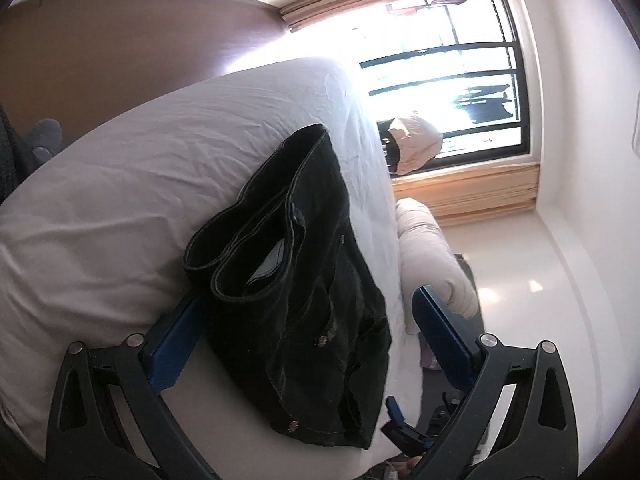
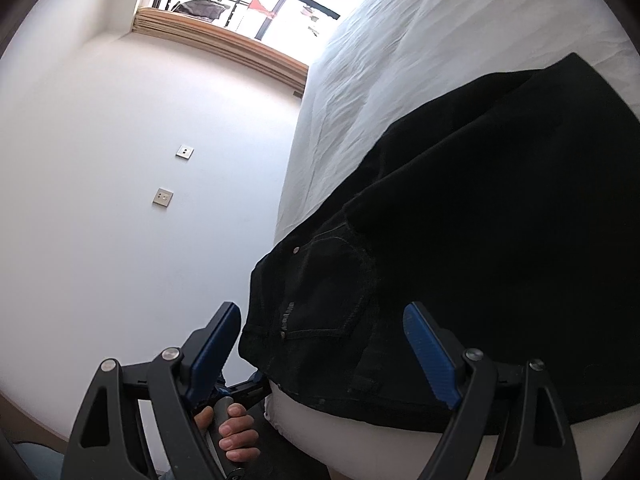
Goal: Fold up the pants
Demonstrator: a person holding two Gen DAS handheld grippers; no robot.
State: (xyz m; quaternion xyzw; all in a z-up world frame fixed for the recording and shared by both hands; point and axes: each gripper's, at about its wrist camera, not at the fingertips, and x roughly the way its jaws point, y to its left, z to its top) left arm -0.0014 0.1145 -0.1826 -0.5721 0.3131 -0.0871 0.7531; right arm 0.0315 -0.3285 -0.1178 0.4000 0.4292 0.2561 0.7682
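Observation:
Black jeans [image 1: 304, 280] lie folded in a compact stack on the white bed sheet [image 1: 120, 200], leg hems on top toward the middle of the bed, waistband at the bed's edge. My left gripper [image 1: 308, 316] is open, its blue fingers [image 1: 176, 344] either side of the stack and holding nothing. In the right wrist view the jeans [image 2: 460, 240] fill the right half, a back pocket showing. My right gripper [image 2: 320, 328] is open, its blue fingers [image 2: 428, 356] straddling the waistband end at the mattress edge.
A rolled white duvet [image 1: 436, 264] lies on the floor beside the bed. A bright window with a wooden sill [image 1: 460, 188] is behind it. A brown headboard [image 1: 100, 48] stands at the far side. A hand holding the other gripper's handle [image 2: 236, 432] shows low down.

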